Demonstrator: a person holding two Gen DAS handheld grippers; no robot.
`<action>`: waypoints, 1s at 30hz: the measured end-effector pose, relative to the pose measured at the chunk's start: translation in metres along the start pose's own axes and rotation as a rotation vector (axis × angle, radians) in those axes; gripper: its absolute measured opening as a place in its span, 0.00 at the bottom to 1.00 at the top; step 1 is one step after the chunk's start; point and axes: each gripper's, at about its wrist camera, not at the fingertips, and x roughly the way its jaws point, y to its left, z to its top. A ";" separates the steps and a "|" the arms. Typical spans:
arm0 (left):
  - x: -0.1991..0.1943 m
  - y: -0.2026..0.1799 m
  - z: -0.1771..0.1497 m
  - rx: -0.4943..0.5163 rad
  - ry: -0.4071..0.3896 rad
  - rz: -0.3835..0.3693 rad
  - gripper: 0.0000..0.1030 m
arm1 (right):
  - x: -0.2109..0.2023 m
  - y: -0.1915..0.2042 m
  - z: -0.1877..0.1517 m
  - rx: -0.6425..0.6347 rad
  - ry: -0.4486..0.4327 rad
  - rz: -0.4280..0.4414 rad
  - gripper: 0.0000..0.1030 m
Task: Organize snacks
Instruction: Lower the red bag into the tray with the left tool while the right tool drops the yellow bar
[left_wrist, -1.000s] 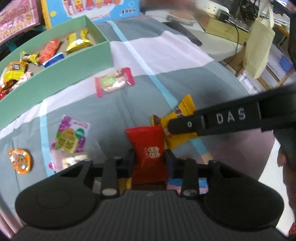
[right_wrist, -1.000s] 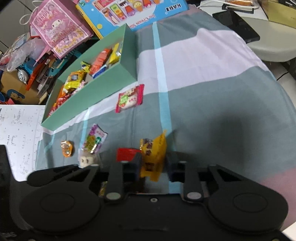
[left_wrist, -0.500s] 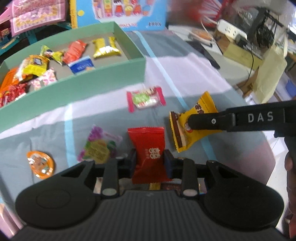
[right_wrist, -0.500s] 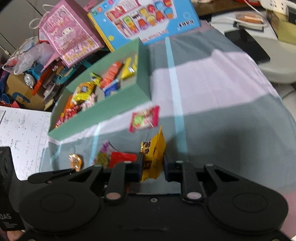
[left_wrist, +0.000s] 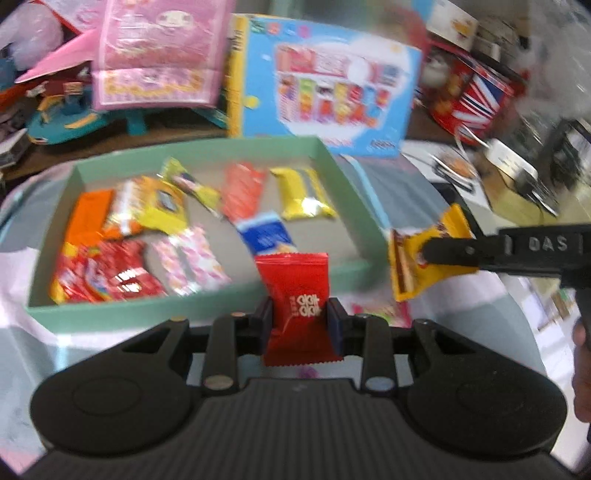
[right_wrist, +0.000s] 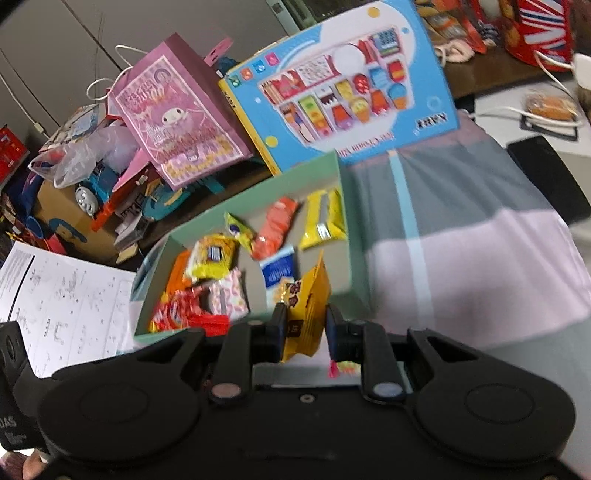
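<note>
My left gripper (left_wrist: 300, 314) is shut on a red snack packet (left_wrist: 297, 295) and holds it above the near wall of the green tray (left_wrist: 110, 314). My right gripper (right_wrist: 304, 325) is shut on a yellow snack packet (right_wrist: 308, 302), held upright over the tray's near right corner (right_wrist: 354, 236); it also shows in the left wrist view (left_wrist: 424, 254) just right of the tray. The tray holds several snacks in red, yellow, orange, pink and blue wrappers.
A blue toy box (left_wrist: 325, 96) and a pink gift bag (left_wrist: 155, 55) stand behind the tray. A pink-and-green packet (left_wrist: 384, 312) lies on the striped cloth (right_wrist: 461, 258) beside the tray. A printed paper sheet (right_wrist: 55, 302) lies left.
Both grippers have moved forward from the loose snacks on the cloth to the green tray, each carrying its packet. The tray now fills the middle of both views.
</note>
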 end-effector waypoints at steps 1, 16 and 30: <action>0.004 0.006 0.006 -0.010 -0.005 0.010 0.29 | 0.006 0.002 0.005 0.000 0.001 0.000 0.20; 0.077 0.043 0.040 -0.055 0.040 0.051 0.30 | 0.091 0.013 0.042 -0.003 0.067 -0.003 0.22; 0.067 0.039 0.036 -0.066 0.011 0.114 1.00 | 0.071 0.020 0.041 0.000 -0.001 0.017 0.95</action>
